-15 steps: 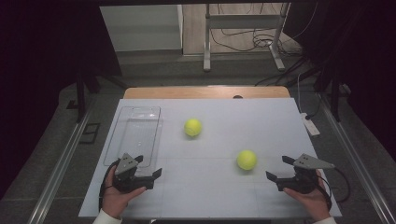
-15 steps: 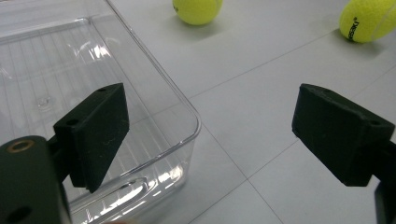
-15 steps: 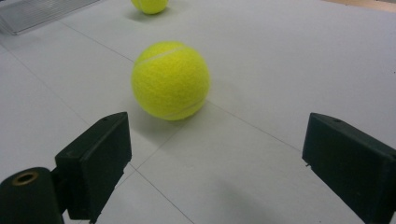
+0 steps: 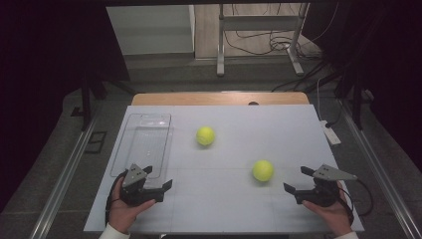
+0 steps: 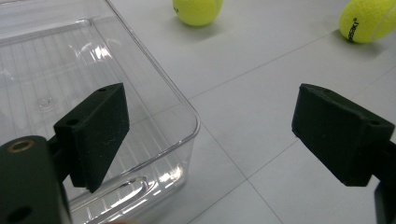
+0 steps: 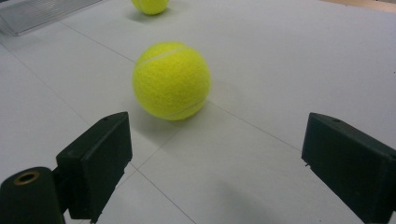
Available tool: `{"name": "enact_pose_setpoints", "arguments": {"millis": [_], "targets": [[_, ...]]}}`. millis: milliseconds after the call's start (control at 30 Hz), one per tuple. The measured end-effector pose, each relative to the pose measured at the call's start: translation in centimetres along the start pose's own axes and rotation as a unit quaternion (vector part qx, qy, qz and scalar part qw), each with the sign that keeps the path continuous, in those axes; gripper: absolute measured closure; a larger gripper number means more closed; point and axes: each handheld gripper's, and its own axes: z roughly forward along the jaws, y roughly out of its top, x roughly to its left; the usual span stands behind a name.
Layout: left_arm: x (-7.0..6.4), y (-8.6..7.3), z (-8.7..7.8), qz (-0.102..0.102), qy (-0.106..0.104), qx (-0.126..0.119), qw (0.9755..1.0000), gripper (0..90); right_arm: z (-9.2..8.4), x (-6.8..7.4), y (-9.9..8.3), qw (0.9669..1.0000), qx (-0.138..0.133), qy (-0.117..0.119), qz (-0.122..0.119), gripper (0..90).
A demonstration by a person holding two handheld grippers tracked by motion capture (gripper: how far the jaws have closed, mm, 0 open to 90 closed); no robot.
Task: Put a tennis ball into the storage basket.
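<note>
Two tennis balls (image 4: pixel 205 135) (image 4: pixel 263 170) — one clear plastic tray (image 4: pixel 130 149) — two grippers (image 4: pixel 158 184) (image 4: pixel 298 180).

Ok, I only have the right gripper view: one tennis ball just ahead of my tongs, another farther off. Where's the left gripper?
Observer: The left gripper is at the near left of the table, by the near end of the clear tray.
Operator: Anything in that tray?
Observer: No, it's empty; the left gripper view looks straight into it.
Operator: Are the left tongs gripping anything?
Observer: No, they stand open and grip nothing.
</note>
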Motion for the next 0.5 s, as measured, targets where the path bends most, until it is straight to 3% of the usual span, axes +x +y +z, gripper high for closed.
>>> {"name": "enact_pose_setpoints", "arguments": {"millis": [500], "targets": [[-0.01,0.01,-0.02,0.002,0.003,0.000,1.0000,12.5,0.02,0.00,-0.02,1.0000,0.001,0.000,0.002,9.2]]}}
